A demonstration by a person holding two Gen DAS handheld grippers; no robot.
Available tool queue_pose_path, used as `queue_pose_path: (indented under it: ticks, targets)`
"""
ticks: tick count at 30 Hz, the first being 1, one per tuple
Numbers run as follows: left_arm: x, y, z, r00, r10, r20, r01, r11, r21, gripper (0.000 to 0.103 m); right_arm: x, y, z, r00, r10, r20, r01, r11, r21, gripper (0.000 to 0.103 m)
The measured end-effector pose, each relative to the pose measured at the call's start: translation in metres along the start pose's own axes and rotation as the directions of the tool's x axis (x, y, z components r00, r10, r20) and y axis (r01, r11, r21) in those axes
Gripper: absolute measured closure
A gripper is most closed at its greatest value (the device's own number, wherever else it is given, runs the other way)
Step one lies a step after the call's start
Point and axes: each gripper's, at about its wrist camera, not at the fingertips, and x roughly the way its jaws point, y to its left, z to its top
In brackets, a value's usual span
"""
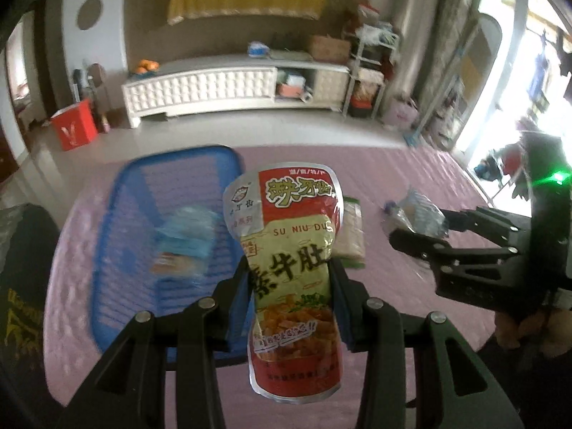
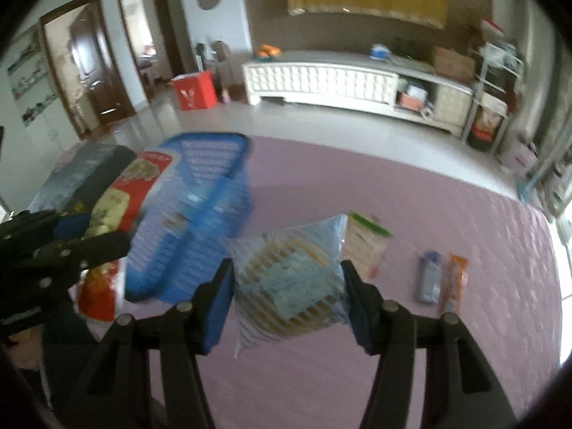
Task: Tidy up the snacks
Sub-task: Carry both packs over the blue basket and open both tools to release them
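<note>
Clearly soft and light, the red-and-green foil snack pouch (image 1: 293,279) and striped clear biscuit bag (image 2: 289,282) sit clamped mid-body between each gripper's jaws.

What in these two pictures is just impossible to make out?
- Basket contents, left wrist view: motion blur smears a bluish packet.
- Green-edged packet, left wrist view: mostly behind the red pouch.
- Two small sticks on the pink cloth, right wrist view: labels too small.
- Striped bag, right wrist view: print blurred.
</note>
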Motion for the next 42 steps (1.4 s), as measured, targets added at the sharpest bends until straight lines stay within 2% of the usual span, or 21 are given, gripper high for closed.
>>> queue_pose_path:
  ticks: [4,9,17,20,27,35,42]
  targets:
    - [-0.016,0.037,0.002,0.998,0.055,0.027,-0.055,0.998,-0.012,0.064,0.013,0.038,0.014,1.000,0.024,0.008,-0.023,0.998,-0.051,0.040]
    - [-0.028,0.075,0.001,0.995,0.087,0.052,-0.086,0.996,-0.021,0.064,0.034,0.070,0.029,0.999,0.047,-0.009,-0.048,0.994,-0.101,0.040]
    - [-0.014,0.119,0.014,0.996,0.087,0.033,-0.085,0.995,-0.053,0.064,0.066,0.088,0.049,0.999,0.025,-0.042,-0.031,0.989,-0.145,0.040]
    - [0.001,0.131,0.022,0.998,0.059,0.006,-0.059,0.996,-0.070,0.064,0.078,0.089,0.057,0.998,0.007,-0.056,-0.016,0.988,-0.156,0.040]
    - [0.026,0.142,0.036,0.999,0.049,-0.021,-0.050,0.997,-0.055,0.064,0.093,0.086,0.074,0.997,-0.024,-0.068,0.011,0.983,-0.184,0.040]
    - [0.067,0.148,0.051,0.997,0.030,-0.075,-0.033,0.999,-0.043,0.063,0.111,0.076,0.078,0.995,-0.037,-0.094,0.019,0.982,-0.187,0.040]
    - [0.094,0.146,0.050,0.990,0.022,-0.139,-0.027,0.999,-0.032,0.063,0.124,0.068,0.082,0.993,-0.028,-0.110,0.009,0.985,-0.170,0.040]
